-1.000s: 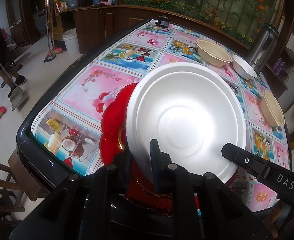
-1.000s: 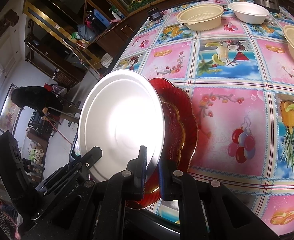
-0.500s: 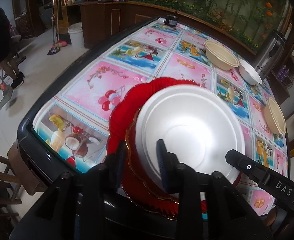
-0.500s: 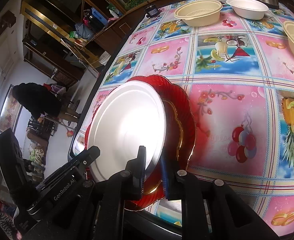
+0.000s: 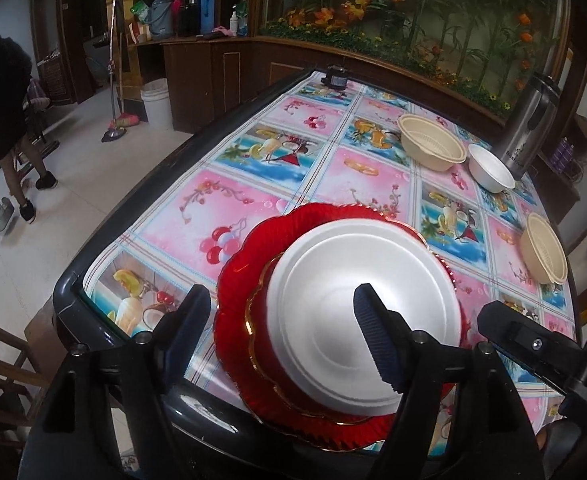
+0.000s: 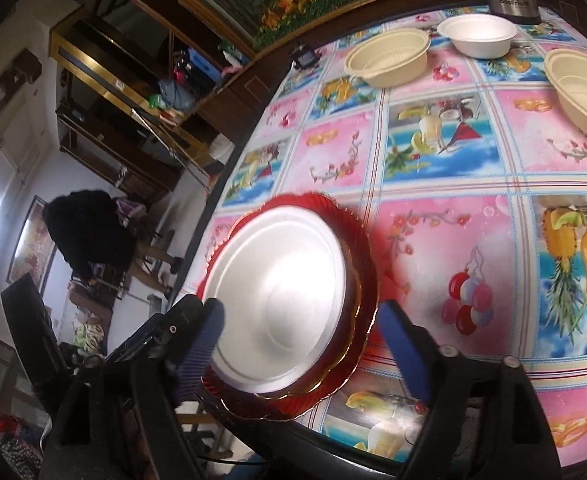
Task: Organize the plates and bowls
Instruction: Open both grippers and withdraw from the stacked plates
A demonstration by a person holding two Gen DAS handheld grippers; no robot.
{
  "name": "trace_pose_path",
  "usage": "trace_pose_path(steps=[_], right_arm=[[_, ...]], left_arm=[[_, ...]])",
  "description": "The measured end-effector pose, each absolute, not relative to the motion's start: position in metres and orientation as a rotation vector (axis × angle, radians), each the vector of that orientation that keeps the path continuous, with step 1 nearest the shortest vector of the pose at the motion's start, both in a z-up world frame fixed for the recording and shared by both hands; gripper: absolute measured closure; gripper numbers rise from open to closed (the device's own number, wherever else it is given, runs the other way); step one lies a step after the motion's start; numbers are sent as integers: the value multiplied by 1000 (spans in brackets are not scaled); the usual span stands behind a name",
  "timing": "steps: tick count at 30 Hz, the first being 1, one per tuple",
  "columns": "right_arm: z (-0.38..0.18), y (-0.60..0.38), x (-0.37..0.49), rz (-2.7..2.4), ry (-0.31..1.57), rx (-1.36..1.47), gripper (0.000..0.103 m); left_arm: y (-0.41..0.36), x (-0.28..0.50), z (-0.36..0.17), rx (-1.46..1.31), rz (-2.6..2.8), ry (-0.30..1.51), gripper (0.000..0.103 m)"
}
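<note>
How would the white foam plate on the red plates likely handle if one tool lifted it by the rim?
The white foam plate looks thin and matte, so probably very light and grippy rather than slippery. Its rim may flex or dent under a pinch. It sits loose on the red plates, so a nudge would likely slide it.

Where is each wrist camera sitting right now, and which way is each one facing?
Left wrist: on the left gripper, jaws open, tilted down over the table's near edge at the white plate on the red plates; the right gripper shows at the right.
Right wrist: on the right gripper, jaws open, looking down the table; the left gripper shows at the left.
Shared: plate stack, three bowls, steel flask.
</note>
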State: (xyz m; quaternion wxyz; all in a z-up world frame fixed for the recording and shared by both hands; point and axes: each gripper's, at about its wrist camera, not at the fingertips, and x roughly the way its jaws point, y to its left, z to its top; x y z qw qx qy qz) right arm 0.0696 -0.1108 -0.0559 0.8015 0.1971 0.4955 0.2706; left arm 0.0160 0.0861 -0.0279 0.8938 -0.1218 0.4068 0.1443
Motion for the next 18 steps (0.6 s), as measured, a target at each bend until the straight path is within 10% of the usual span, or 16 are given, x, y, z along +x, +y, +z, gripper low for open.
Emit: trace_pose_path(steps=[18], right_arm=[[-41,-281,87,332,954,655,9]], left_arm=[[-57,103,-3,-224,-39,902,26]])
